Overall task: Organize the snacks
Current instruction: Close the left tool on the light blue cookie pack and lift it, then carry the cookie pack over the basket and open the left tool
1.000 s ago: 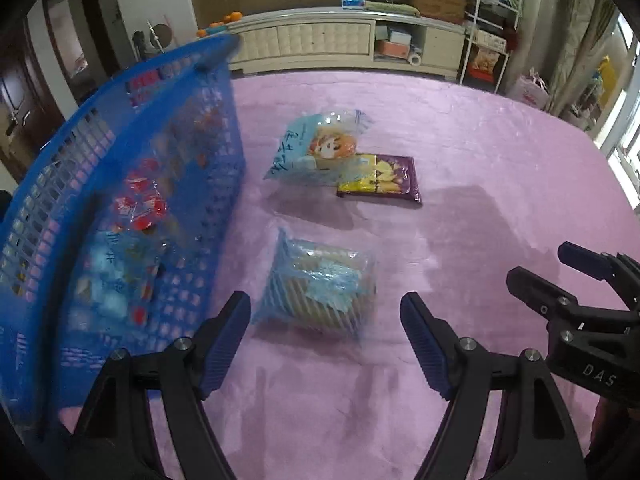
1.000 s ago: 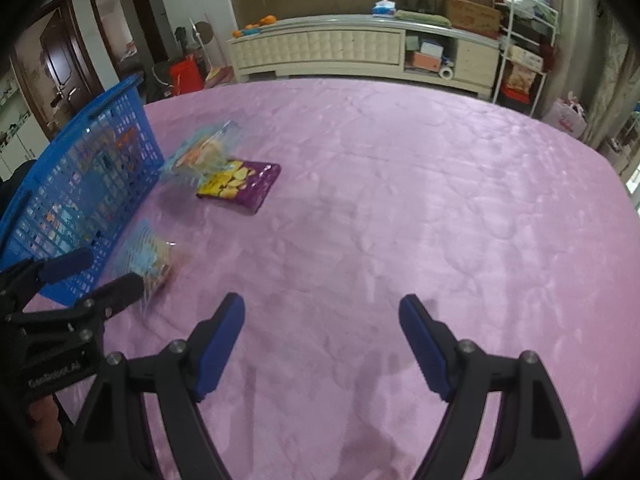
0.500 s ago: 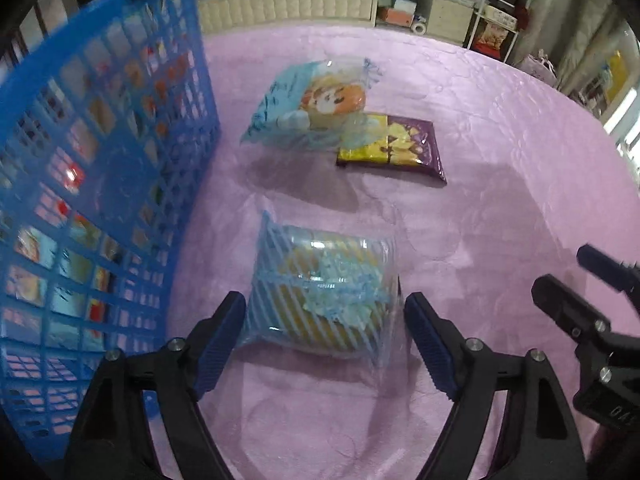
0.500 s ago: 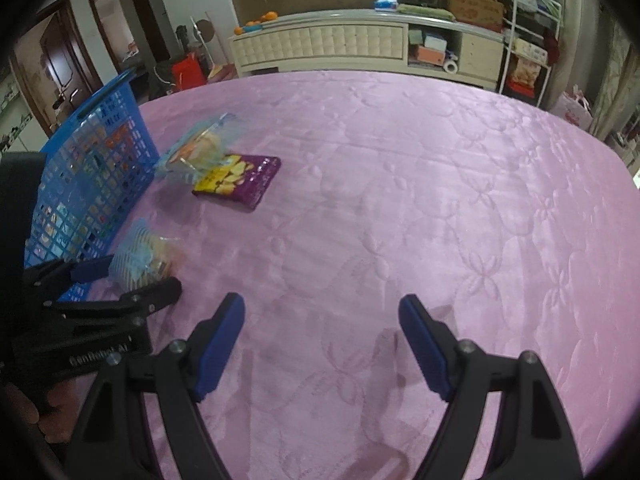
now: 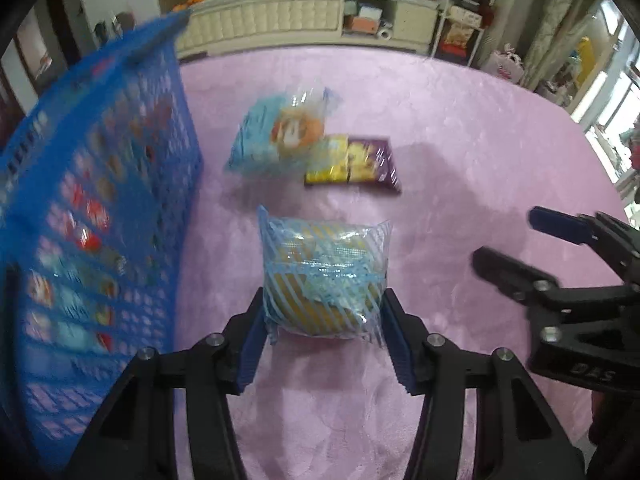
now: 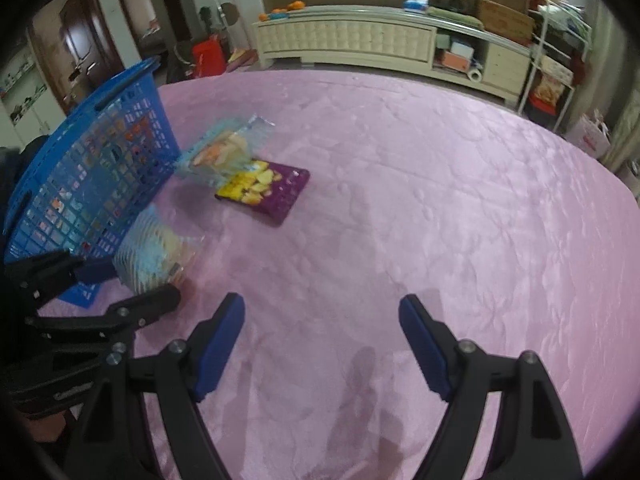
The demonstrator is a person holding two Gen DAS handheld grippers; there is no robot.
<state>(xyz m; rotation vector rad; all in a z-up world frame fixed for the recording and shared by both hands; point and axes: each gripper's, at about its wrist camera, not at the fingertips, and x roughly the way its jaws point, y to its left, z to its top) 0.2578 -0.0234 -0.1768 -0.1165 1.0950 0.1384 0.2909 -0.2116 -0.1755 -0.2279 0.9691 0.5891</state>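
While the left gripper (image 5: 324,320) has just been closing, its jaws come in on the striped bag (image 5: 324,276), one blue pad against each side of the wrapper. It looks like a pinch on the near end only; most of the bag sticks out far of the pads. I judge it held, lightly. From the right wrist view the bag seems a little clear of the cloth (image 6: 440,200), though blur leaves me unsure.

Step in hand: pick-up of one snack for the basket (image 5: 100,200), which stands just left of the bag and already has packets inside.

Right gripper (image 6: 320,344) hangs wide open over bare cloth, nothing between its jaws.

Two snacks wait farther off: the blue bag (image 5: 280,136) and the purple packet (image 5: 356,164), which lie touching, the blue bag's edge over the purple one.

Next move, as I read it: raise the bag above the basket's rim, carry it left, let go inside. The wrapper is slick and puffy, so I keep the squeeze firm and the lift slow.
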